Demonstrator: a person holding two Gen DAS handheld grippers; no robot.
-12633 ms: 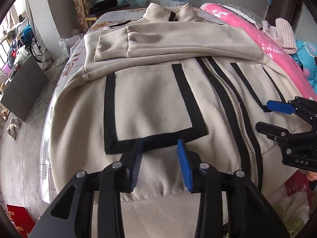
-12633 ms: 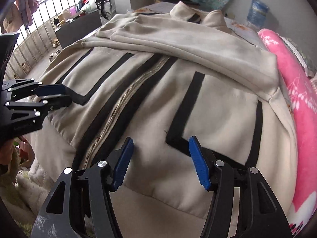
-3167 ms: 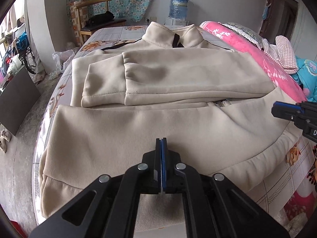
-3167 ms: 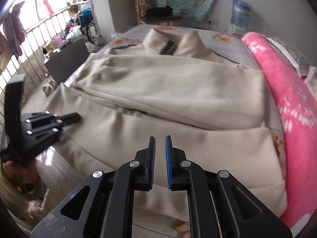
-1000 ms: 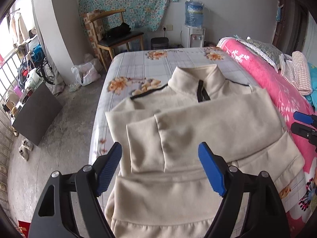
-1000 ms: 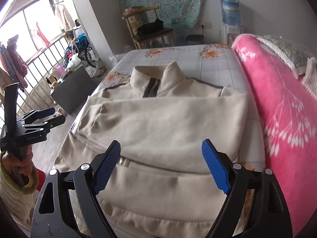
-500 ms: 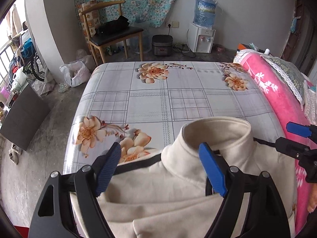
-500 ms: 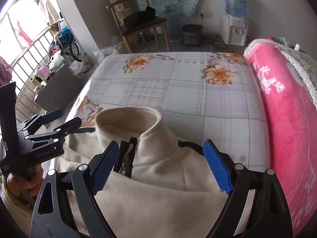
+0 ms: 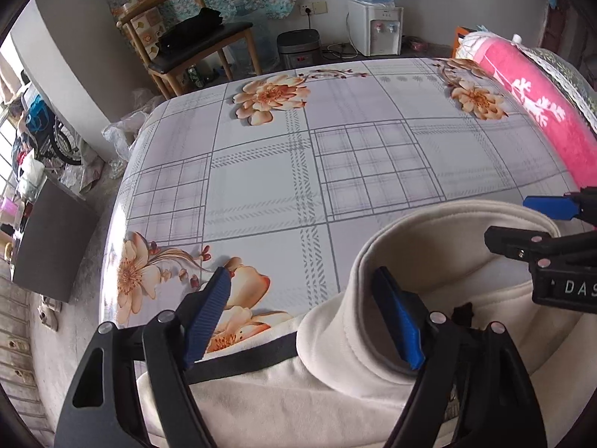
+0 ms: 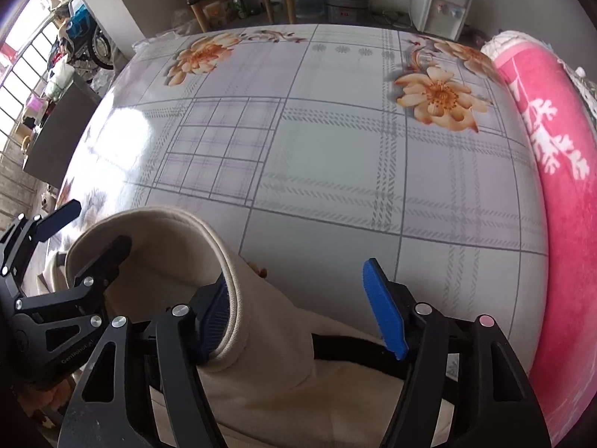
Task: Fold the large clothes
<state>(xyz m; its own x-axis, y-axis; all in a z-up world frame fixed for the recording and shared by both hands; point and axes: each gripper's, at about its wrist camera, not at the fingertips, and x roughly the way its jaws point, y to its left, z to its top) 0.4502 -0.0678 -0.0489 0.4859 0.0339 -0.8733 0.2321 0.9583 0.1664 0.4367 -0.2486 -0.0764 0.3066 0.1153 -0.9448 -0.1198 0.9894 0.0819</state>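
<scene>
Spread wide, left gripper (image 9: 306, 321) and right gripper (image 10: 298, 315) straddling the jacket's collar (image 9: 377, 280) from either side, likely readying a shoulder grip.

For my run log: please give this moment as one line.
left gripper: open, at collar | right gripper: open, at collar | jacket: on bed

Bed (image 9: 335, 171) with grey-check, orange-flower sheet carries beige jacket (image 9: 335, 403) at near edge (collar standing up); pink blanket (image 9: 530, 112) along bed's right side.
</scene>
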